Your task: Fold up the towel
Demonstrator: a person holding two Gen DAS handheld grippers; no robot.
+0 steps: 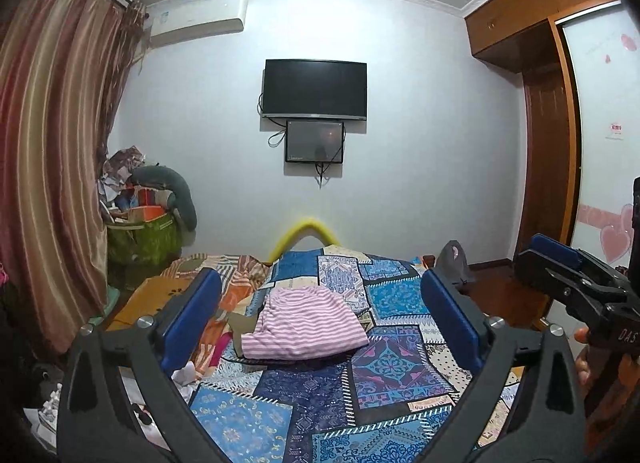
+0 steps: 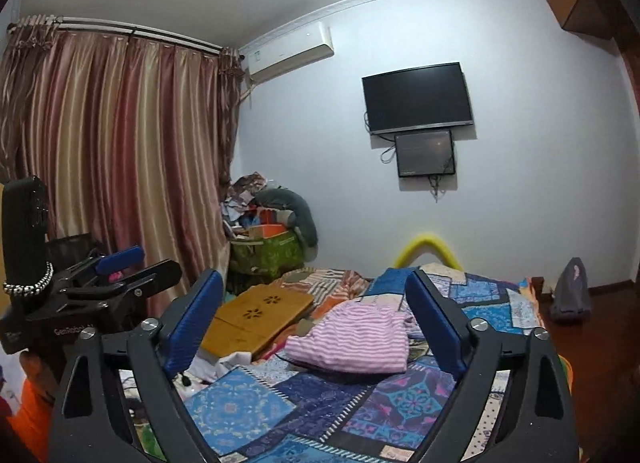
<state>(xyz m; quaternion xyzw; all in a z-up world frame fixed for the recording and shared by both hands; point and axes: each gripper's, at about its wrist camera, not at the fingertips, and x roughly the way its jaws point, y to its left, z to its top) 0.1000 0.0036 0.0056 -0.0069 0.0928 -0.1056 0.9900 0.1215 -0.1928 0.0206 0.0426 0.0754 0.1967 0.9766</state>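
Two open tools, left tool (image 1: 320, 303), right tool (image 2: 316, 311), striped towel (image 1: 306, 325) between, wooden tray (image 2: 256, 319) beside

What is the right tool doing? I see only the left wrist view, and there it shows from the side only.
Observer: The right tool is open, its blue pads wide apart, and holds nothing. The pink-and-white striped towel lies ahead on the blue patchwork bedspread.
Operator: Is the towel flat at its far right end?
Observer: No, there it is bunched into crumpled folds.
Operator: What is the grey shape behind the left tool?
Observer: A grey cloth bag, standing on the dark wooden floor beside the bed.
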